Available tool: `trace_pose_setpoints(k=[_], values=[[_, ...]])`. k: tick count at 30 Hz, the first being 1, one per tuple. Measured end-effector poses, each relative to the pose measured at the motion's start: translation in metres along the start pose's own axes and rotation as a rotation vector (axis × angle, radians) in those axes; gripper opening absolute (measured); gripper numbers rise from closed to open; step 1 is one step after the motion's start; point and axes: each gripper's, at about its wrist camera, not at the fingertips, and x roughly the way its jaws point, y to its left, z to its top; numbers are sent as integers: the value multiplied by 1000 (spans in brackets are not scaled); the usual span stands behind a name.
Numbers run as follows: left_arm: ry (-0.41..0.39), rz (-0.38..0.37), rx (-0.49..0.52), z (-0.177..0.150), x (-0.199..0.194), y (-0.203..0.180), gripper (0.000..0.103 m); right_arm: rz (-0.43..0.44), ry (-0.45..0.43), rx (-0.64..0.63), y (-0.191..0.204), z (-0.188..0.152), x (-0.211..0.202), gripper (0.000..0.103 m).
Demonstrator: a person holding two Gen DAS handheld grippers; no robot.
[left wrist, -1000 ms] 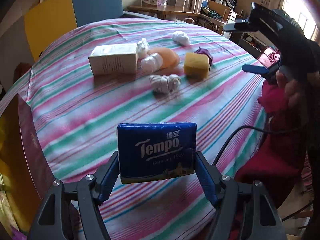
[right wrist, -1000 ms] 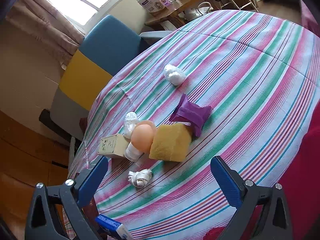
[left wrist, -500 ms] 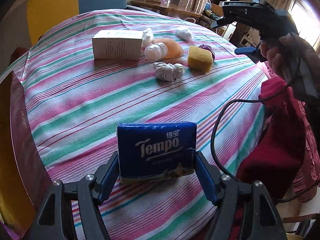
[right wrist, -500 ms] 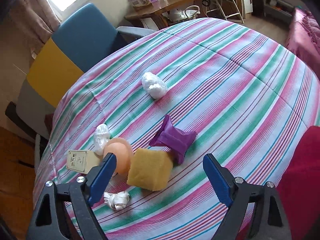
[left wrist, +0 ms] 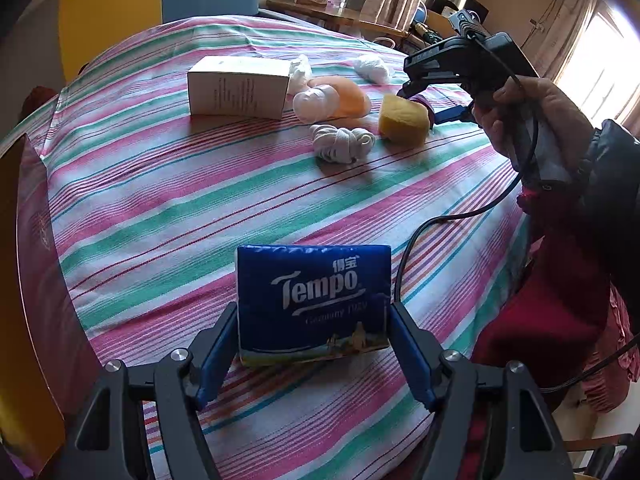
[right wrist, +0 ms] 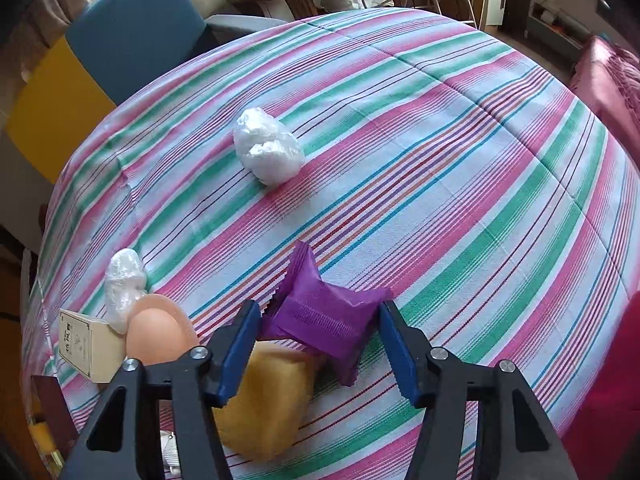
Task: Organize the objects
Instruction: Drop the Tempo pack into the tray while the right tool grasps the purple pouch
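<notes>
A blue tissue pack [left wrist: 313, 304] is clamped upright between the jaws of the left gripper [left wrist: 313, 350], its printed face turned toward the camera, and it is held above the near part of the striped tabletop [left wrist: 168, 200].

The jaws of the right gripper [right wrist: 318, 344] are closing around a purple packet [right wrist: 324, 320]; the packet lies between the two blue pads, and it cannot be told whether the pads press on it yet. The packet rests partly on the tabletop [right wrist: 440, 160] and partly against a yellow sponge [right wrist: 264, 400], which lies just below and left of it in the right wrist view.

In the left wrist view the right gripper [left wrist: 434, 100] is seen held by a hand [left wrist: 532, 120] over the far right of the tabletop, just behind the yellow sponge [left wrist: 402, 120].

Left of the sponge an orange egg-shaped thing [right wrist: 154, 334] is found, touching a small white box [right wrist: 86, 346] and a crumpled white wrap [right wrist: 124, 280]. A knotted white cloth [left wrist: 342, 144] lies in front of these in the left wrist view. A second, larger white wrap [right wrist: 268, 152] sits well apart, farther back on the tabletop. A blue and yellow chair [right wrist: 120, 36] stands beyond the far edge.
</notes>
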Motion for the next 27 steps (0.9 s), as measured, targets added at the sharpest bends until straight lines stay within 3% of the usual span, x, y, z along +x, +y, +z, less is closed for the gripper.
trace_pose_setpoints(k=[10,18,23,27], values=[[-22,15,25,0,-10,-6,73,10,-3,-4,-5,1,4,55],[-163,-21,5,5,-82,-2,73,-3,-4,-19,-6,3,5,55],[-230,6,-115,4,-129,43,73,0,10,-21,-7,2,8,55],[-259,87,-251,4,-156,108,73,-11,5,-42,-4,2,8,54]])
